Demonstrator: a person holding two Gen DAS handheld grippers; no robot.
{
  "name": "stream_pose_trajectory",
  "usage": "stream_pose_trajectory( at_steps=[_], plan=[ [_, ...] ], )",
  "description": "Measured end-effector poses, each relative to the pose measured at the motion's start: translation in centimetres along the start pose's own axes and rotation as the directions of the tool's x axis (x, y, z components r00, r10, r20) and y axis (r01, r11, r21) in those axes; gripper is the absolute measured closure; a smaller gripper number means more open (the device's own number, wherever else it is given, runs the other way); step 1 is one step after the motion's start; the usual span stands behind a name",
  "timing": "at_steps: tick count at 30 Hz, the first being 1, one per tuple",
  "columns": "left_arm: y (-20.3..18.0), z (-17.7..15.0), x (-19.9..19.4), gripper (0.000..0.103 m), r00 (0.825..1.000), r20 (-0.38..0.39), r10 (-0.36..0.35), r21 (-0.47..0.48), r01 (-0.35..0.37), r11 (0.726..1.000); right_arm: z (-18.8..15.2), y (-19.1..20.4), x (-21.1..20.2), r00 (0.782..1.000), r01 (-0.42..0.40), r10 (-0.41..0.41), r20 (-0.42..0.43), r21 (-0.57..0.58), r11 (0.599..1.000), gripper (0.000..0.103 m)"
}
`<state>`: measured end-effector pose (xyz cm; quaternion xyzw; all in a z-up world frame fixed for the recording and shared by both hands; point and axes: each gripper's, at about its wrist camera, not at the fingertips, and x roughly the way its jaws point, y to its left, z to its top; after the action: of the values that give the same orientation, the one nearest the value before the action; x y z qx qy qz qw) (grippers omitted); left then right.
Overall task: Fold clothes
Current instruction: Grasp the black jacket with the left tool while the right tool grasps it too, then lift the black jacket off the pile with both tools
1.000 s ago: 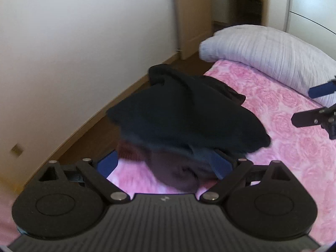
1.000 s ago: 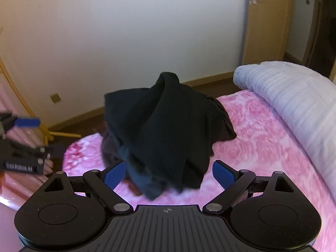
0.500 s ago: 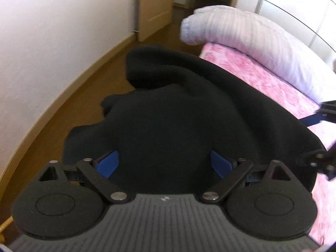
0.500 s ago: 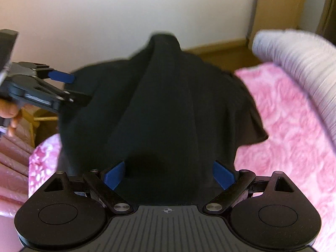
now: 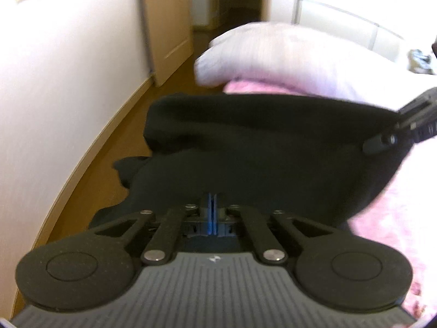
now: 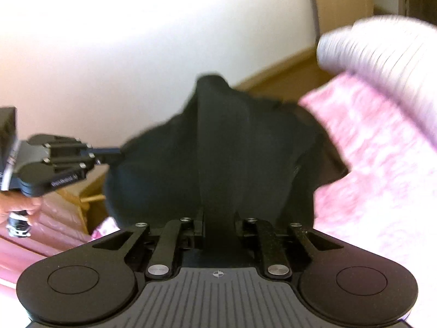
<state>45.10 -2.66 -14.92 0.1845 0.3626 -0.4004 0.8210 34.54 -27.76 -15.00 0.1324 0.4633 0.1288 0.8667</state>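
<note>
Black fabric garment (image 5: 273,142), a loose dark piece of clothing, is lying bunched at the edge of the bed with the pink rose-patterned cover (image 6: 377,180), part of it hanging past the edge over the brown wooden floor (image 5: 109,153). Behind it, the long white striped pillow (image 5: 286,54) is resting along the far side of the bed, and the plain white wall (image 5: 54,82) is running beside the floor toward a light wooden door (image 5: 169,27).

The left gripper (image 5: 211,213), black with blue pads, is pointing down into the near part of the garment; its jaws are fully together, blue pad against blue pad, and whether any cloth is caught between them cannot be told. In the right wrist view this gripper is reaching into the left edge of the garment, with a hand (image 6: 16,207) holding its handle.

The right gripper (image 6: 218,227) is pressing its jaws, still closing, onto a thick ridge of the black cloth that is running between them. In the left wrist view its black fingers (image 5: 382,140) are lying against the garment's right end.
</note>
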Motion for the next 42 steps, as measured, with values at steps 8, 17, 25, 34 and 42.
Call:
stream_pose_trajectory(
  at_steps=[8,17,25,34,42],
  plan=[
    [-18.3,-0.8,-6.9,0.103,0.955,0.022,-0.297,0.164,0.29,0.943,-10.9,-2.1,-17.4,0.991,0.114,-0.118,0.067,0.054,0.992,0.091],
    [-35.7,-8.0,-7.7,0.099,0.887,-0.169,-0.429,0.196,0.457,0.868,-36.5,-8.5,-32.0,0.922,0.387,-0.367,-0.123,0.341,0.857,0.091],
    [-40.1,-10.2,-3.2,0.046,0.904,-0.286,-0.318,0.186,0.378,0.907,-49.4,-7.9,-37.1,0.858,0.513,-0.411,-0.308,0.483,0.71,0.054],
    [-38.5,-11.3,8.8,0.038,0.838,-0.462,-0.29,0.042,0.347,0.937,-46.5,-9.4,-32.3,0.874,0.486,-0.433,-0.221,0.417,0.768,0.025],
    [-37.5,-11.3,7.7,0.101,0.698,-0.454,-0.554,-0.021,0.613,0.79,-37.2,-16.8,-21.5,0.847,0.527,-0.487,-0.213,0.207,0.825,0.012]
  ],
)
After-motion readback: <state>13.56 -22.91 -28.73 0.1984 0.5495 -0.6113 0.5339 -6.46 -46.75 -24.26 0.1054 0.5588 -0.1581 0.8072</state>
